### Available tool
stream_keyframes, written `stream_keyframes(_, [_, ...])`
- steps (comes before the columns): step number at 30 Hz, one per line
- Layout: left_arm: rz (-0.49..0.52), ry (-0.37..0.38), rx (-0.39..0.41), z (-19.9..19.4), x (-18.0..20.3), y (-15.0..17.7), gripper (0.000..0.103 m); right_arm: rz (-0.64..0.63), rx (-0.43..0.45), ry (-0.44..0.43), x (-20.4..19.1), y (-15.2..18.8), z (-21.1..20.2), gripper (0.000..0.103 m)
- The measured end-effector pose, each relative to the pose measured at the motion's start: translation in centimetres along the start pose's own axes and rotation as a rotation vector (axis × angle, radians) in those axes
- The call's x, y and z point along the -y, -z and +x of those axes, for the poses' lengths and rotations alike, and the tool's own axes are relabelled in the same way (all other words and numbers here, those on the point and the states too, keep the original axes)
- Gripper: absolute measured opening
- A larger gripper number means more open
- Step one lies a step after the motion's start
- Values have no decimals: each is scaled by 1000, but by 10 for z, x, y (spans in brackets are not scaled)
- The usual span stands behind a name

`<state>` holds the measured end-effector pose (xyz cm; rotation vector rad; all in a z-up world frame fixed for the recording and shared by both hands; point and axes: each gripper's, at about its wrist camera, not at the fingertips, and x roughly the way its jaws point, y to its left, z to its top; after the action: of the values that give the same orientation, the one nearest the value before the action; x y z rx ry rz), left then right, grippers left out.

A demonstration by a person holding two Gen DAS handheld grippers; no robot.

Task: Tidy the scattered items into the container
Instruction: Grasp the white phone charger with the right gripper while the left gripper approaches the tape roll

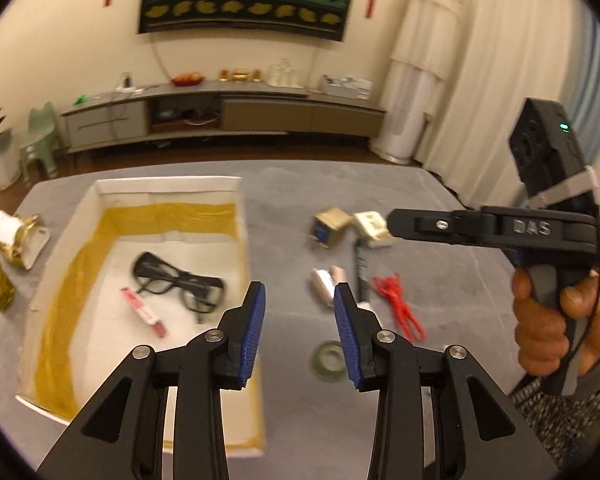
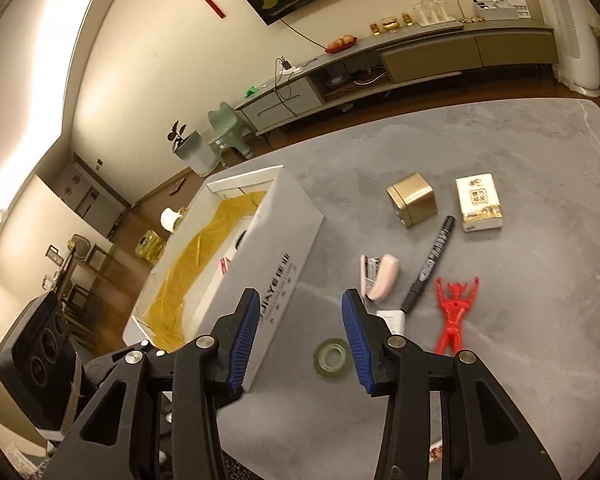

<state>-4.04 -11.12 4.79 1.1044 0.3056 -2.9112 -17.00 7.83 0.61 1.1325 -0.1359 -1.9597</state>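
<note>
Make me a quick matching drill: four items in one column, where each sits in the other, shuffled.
1. glasses
2. tape roll
3. red figure
4. gold tin

A. right of the marker
B. inside the box
C. left of the white carton
D. on the table between the right gripper fingers

Pairs: 1-B, 2-D, 3-A, 4-C

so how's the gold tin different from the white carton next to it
The gold tin is a plain metallic cube; the white carton is flatter and oblong, printed with dark characters and a gold band. The tin sits nearer the container, the carton farther out. Both rest on the grey table, still outside.
</note>
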Motion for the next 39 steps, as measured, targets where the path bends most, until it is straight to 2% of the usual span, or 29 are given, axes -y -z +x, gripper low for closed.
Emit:
stream_keyframes(4, [60, 40, -49, 15, 36, 13, 42, -59, -24, 115, 10, 13, 14, 51])
stream_keyframes(9, [95, 41, -120, 46, 63, 31, 44, -100, -108, 189, 29, 24, 49, 51])
stream_keyframes(14, [86, -10, -197, 86, 64, 51, 45, -113, -169, 195, 42, 32, 80, 51])
stream_keyframes(19, [59, -63, -264, 122, 52, 66, 45, -159, -205, 226, 37, 29, 105, 51])
stream_keyframes(23, [27, -56, -295, 143, 44, 69, 45, -189, -234, 251, 34, 29, 124, 51])
stream_keyframes(28, [23, -49, -299, 158, 44, 70, 48, -196, -274, 253, 37, 37, 134, 51])
stream_keyframes(32, [44, -53, -278, 162, 47, 70, 48, -259, -261, 279, 35, 42, 133, 52])
stream_keyframes(37, [2, -35, -266, 152, 35, 66, 48, -272, -250, 292, 40, 44, 126, 52])
stream_keyframes(39, [14, -25, -271, 152, 34, 67, 48, -270, -248, 292, 42, 44, 125, 47])
